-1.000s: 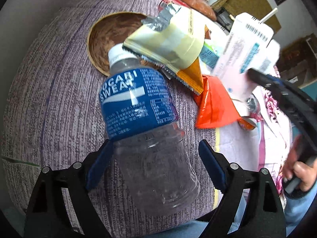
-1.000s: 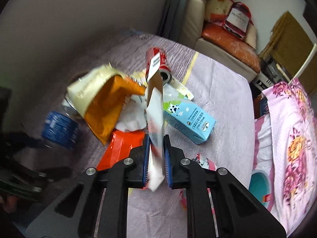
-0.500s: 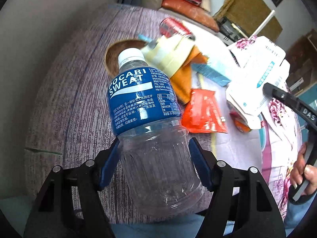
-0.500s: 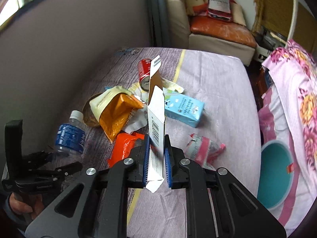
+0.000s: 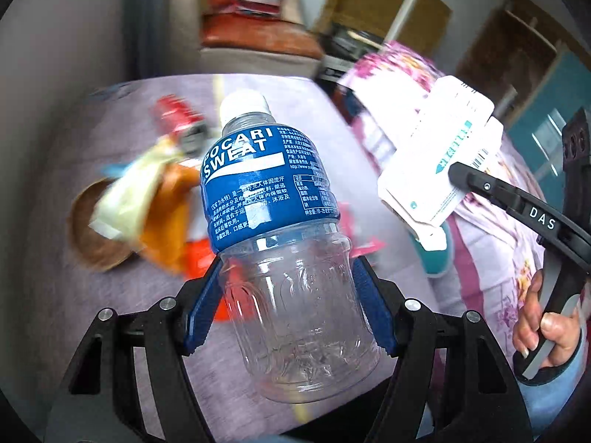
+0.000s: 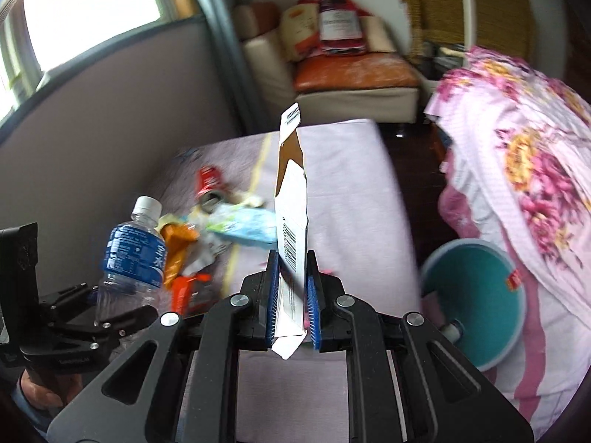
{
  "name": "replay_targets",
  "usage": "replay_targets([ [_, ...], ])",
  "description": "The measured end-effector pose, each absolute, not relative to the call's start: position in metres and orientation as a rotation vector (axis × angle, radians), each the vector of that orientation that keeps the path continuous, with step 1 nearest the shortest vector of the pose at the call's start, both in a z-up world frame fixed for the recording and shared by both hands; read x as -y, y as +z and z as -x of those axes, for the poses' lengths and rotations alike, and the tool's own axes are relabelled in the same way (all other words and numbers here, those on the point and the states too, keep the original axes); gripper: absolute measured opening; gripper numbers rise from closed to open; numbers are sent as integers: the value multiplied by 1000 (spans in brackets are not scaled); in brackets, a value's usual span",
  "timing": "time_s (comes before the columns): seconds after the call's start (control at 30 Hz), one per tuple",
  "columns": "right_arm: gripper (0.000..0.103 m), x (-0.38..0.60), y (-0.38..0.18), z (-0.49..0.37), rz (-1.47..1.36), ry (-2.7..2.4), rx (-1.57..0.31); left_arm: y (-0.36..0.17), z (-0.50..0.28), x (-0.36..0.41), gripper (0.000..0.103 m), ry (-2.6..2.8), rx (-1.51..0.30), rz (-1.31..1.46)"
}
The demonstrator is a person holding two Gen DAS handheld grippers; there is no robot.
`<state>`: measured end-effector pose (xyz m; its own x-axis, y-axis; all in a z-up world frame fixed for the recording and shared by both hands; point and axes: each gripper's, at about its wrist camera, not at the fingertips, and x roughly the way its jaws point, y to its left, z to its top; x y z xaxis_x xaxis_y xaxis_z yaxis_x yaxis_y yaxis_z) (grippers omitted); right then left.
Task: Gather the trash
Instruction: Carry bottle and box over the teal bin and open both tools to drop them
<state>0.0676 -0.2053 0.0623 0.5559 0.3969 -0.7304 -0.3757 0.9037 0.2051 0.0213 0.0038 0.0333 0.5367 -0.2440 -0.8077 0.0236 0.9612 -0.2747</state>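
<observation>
Aloft, left tongs (image 5: 288,306) clamped on clear bottle (image 5: 280,251), right tongs (image 6: 291,295) pinching flattened white carton (image 6: 291,229), above littered table (image 6: 351,170).

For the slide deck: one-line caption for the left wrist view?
Left gripper holds an empty Pocari Sweat bottle above the littered table; right gripper alongside, clamping a flattened carton.

Left wrist view: close behind a clamped bottle (image 5: 280,243), angled down across the purple table (image 5: 92,313), other gripper's carton (image 5: 436,155) at two o'clock. Right wrist view: angled down from farther back, table (image 6: 351,170) at twelve, same bottle (image 6: 129,258) at nine.
</observation>
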Motion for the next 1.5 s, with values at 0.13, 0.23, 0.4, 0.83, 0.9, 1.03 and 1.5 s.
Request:
replay_targets([
  [0.13, 13, 250, 57, -76, -84, 370, -866, 32, -52, 48, 70, -239, -1012, 162],
  [0.23, 13, 284, 49, -81, -126, 308, -871, 29, -68, 83, 70, -293, -1023, 111],
  [0.4, 13, 335, 37, -85, -182, 216, -869, 18, -98, 145, 70, -373, -1064, 55],
  [0.83, 14, 423, 1, -96, -283, 59, -902, -29, -142, 231, 70, -486, -1175, -50],
  [0.9, 14, 428, -3, -98, -291, 47, -910, -35, -146, 239, 70, -494, -1186, -61],
  [1.03, 14, 437, -11, -103, -296, 24, -921, -46, -152, 255, 70, -517, -1210, -86],
  [1.5, 14, 457, -25, -111, -303, -12, -963, -84, -169, 283, 71, -544, -1306, -96],
])
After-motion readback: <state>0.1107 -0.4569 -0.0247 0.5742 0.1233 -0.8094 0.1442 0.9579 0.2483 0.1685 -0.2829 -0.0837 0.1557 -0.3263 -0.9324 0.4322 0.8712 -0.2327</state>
